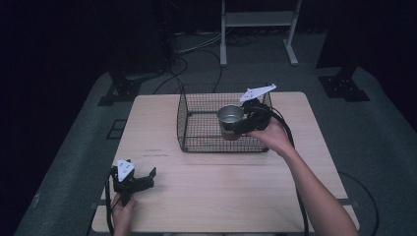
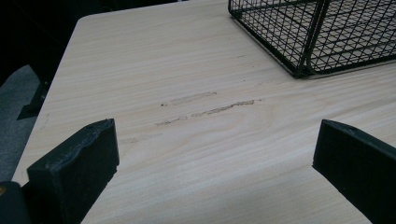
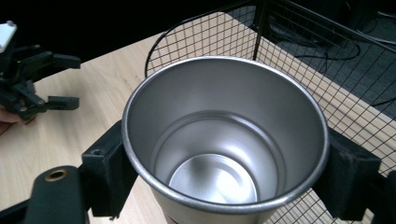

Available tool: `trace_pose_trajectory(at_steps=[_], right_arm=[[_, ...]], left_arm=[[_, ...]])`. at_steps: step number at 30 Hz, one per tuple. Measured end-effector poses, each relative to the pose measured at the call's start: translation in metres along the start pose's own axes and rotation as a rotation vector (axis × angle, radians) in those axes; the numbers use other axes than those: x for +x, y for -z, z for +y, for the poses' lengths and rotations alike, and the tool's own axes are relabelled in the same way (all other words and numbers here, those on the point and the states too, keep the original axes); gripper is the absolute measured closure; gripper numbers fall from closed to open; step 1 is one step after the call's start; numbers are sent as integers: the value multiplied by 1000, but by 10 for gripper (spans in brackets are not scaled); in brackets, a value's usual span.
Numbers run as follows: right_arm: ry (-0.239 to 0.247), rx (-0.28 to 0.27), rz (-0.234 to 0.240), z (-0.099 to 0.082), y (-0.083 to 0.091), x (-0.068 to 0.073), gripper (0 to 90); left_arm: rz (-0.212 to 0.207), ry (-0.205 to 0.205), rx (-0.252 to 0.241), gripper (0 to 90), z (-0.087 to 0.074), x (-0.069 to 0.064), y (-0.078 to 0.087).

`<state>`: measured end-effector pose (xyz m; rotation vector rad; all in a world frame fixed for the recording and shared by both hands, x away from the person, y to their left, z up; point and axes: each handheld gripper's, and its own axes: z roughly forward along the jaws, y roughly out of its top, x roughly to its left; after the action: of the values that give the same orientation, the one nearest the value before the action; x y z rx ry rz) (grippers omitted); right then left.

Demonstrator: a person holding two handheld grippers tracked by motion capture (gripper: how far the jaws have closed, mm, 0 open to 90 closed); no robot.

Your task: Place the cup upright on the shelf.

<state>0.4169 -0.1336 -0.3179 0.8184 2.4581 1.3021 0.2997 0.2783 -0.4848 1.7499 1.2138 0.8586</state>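
Across the middle of the high view lies your work surface, a pale wooden table (image 1: 216,196) with rounded corners and a light grain. A few dark scuff marks (image 2: 208,109) streak the wood at the centre of the left gripper view, and they appear faintly at centre-left of the tabletop from above. Around the table the floor is grey carpet (image 1: 383,142), and past it the room falls off into darkness. At the top centre of the high view stand the legs of a white frame (image 1: 258,29), with black cables (image 1: 196,54) running over the floor beside them and dark stand bases at the upper left and upper right.

On the far half of the table sits a black wire basket (image 1: 196,123), open at the top; its near corner fills the upper right of the left gripper view.

Your right gripper (image 1: 248,120) is held over the right part of the basket, jaws clamped on a metal cup (image 1: 230,118). In the right gripper view the cup (image 3: 224,140) is upright, with a pad pressed against each side just below the rim, and its shiny inside is empty. The cup hangs above the basket's interior; whether it touches the mesh floor you cannot tell from these views.

Your left gripper (image 1: 140,178) is at the lower left of the high view, low over the table's near-left corner with your hand behind it. Its jaws stand wide apart with nothing between them, bare wood showing in the gap. It is also visible at the upper left of the right gripper view, well apart from the basket.
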Motion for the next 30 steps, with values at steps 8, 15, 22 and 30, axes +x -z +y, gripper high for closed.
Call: trace_pose_trajectory(at_steps=[8, 15, 22, 30], right_arm=[[-27, 2, -36, 8, -7, -11, 180], [-33, -2, -61, 14, -12, -20, 180], [-46, 15, -74, 19, -24, -28, 179], [-64, 20, -79, 21, -37, -35, 179]], left_arm=[[0, -3, 0, 0, 0, 0, 0], [-1, -4, 3, 0, 0, 0, 0], [-1, 1, 0, 0, 0, 0, 0], [-5, 6, 1, 0, 0, 1, 1]])
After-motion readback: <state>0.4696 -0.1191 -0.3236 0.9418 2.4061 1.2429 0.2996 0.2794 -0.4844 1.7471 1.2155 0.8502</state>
